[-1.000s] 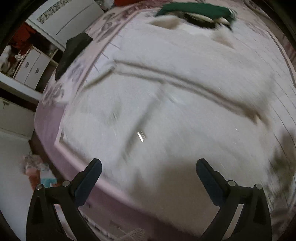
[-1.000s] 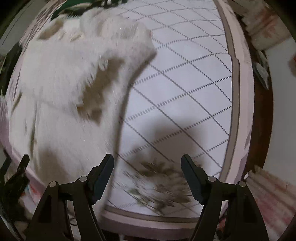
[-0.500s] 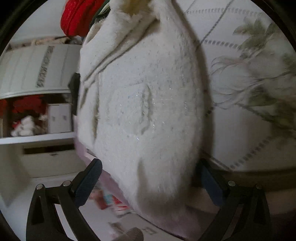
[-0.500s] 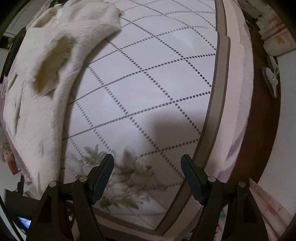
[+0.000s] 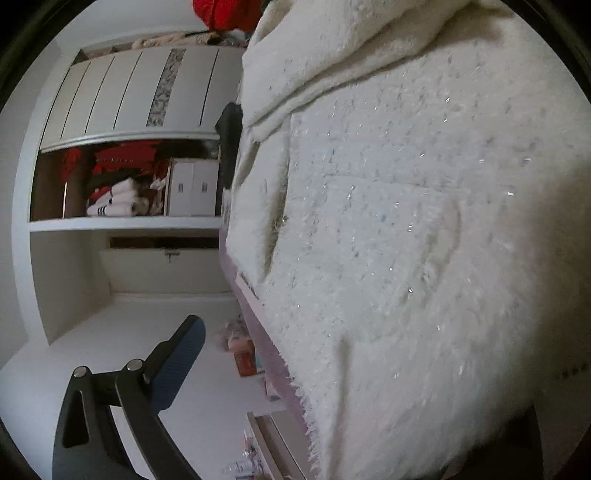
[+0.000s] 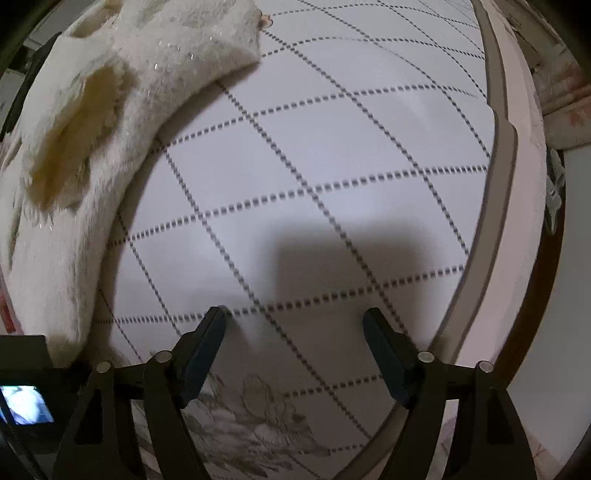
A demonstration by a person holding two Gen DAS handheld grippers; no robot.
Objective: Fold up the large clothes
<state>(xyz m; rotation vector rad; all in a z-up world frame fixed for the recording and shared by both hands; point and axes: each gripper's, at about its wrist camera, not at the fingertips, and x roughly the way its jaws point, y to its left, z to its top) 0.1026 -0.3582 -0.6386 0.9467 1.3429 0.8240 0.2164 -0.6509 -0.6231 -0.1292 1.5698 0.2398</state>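
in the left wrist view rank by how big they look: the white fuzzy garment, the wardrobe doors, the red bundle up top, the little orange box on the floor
1. white fuzzy garment, though it lies nearest the camera
2. wardrobe doors
3. red bundle, cut off by the frame
4. orange box

Bare bedspread (image 6: 332, 155) lies open beneath the right tool (image 6: 295, 350); the fluffy coat (image 6: 74, 147) crowds its left side.

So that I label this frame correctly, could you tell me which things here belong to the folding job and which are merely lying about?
Part of the job:
- white fluffy coat
- bed cover it lies on
- left gripper
- right gripper, jaws opening, nothing between them

Lying about:
- red clothing
- wardrobe shelf with white towels
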